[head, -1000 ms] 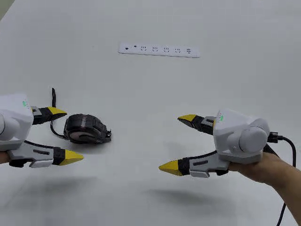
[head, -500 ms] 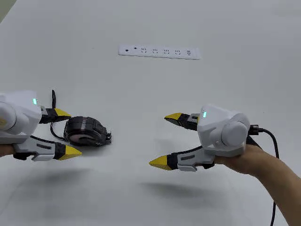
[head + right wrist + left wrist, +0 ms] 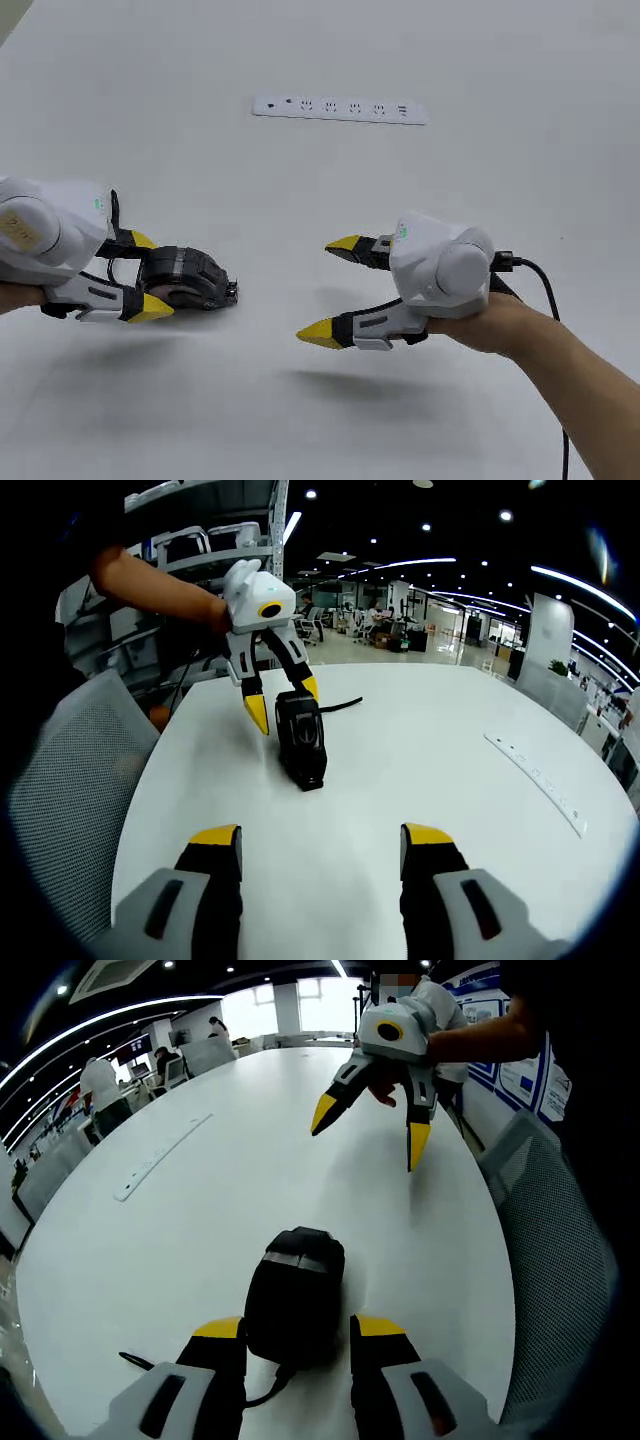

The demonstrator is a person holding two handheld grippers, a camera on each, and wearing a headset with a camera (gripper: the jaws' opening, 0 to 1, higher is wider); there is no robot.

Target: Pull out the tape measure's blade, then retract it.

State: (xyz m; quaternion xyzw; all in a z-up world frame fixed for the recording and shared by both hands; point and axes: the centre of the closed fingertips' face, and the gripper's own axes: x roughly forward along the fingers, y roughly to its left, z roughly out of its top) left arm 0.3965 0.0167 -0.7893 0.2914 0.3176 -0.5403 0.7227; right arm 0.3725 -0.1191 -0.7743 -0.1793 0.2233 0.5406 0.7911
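Tape measure (image 3: 185,277): lying on the white table (image 3: 300,190) at the left, between the jaws of the left gripper (image 3: 152,274); blade tip (image 3: 232,292) pointing toward the right gripper (image 3: 326,288), blade not pulled out yet.
Left gripper jaws: standing one on each side of the black case, narrow and close against it; not possible to tell whether really clamping.
Right gripper jaws: hovering well apart from the case, standing wide, holding nothing.
Step in hand: probably securing the case before reaching for the blade tip.
Far side: power strip (image 3: 338,108) lying well away from the work.
Risk: case sliding or turning on the smooth table if gripped weakly during the pull; small tip slipping from the yellow fingertips; blade snapping back fast if released without control.
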